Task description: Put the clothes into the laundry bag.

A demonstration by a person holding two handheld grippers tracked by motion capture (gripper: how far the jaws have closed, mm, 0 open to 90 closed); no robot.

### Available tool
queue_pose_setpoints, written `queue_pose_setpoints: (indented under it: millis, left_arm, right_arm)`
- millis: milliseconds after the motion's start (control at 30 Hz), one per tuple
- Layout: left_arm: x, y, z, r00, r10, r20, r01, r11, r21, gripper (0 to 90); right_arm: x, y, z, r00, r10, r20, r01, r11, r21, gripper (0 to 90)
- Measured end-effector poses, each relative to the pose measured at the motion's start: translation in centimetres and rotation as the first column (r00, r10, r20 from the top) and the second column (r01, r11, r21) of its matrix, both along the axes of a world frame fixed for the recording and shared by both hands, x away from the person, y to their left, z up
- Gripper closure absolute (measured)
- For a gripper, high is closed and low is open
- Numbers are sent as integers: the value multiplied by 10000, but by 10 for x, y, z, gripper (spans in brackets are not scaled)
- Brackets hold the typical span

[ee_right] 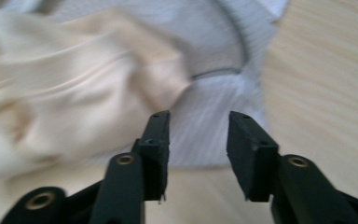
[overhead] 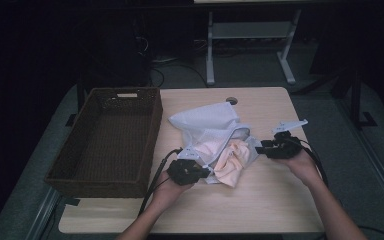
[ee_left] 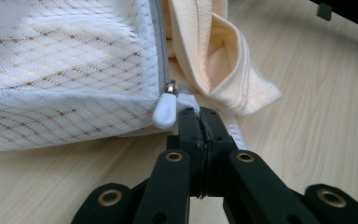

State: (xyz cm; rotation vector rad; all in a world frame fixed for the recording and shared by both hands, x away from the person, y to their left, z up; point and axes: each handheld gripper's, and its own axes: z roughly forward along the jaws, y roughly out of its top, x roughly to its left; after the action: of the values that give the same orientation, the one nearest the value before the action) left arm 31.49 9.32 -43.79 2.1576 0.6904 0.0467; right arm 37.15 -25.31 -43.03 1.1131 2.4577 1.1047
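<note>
Left gripper [ee_left: 199,122] pinches the mesh bag [ee_left: 70,70] corner at frame center; right gripper [ee_right: 198,135] spread, bare table [overhead: 260,200] below.

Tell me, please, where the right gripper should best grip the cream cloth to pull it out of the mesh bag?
Probably the folded hem of the cream cloth that sticks out past the zipper of the mesh bag. It lies loose on the table, clear of the mesh, so come in low from the open table side, opposite the left gripper, which pinches the bag's edge.
</note>
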Motion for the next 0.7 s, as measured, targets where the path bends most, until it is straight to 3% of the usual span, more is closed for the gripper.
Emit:
queue_pose_setpoints:
  millis: [167,367,433,500,700]
  left_arm:
    - [-2,0,0,9999,-14,106,13,10000,81,888]
    - [-3,0,-1,10000,-3,100,3,10000,64,888]
    - [-3,0,-1,9999,-7,102,7,10000,59,888]
    - [-3,0,-1,9999,-7,112,7,10000,64,887]
    - [-3,0,-1,9999,-32,110,31,10000,69,888]
  right_arm:
    - [-37,13,5,9960,885,86,-885,9961,-59,507]
    - [-69,42,-3,9763,2138,-326,-2135,9769,131,502]
    - [-71,53,-6,9675,2482,-489,-2473,9687,228,483]
    - [-74,62,-8,9615,2699,-525,-2703,9628,-14,455]
    - [-76,82,-15,9577,2823,-551,-2839,9585,-244,373]
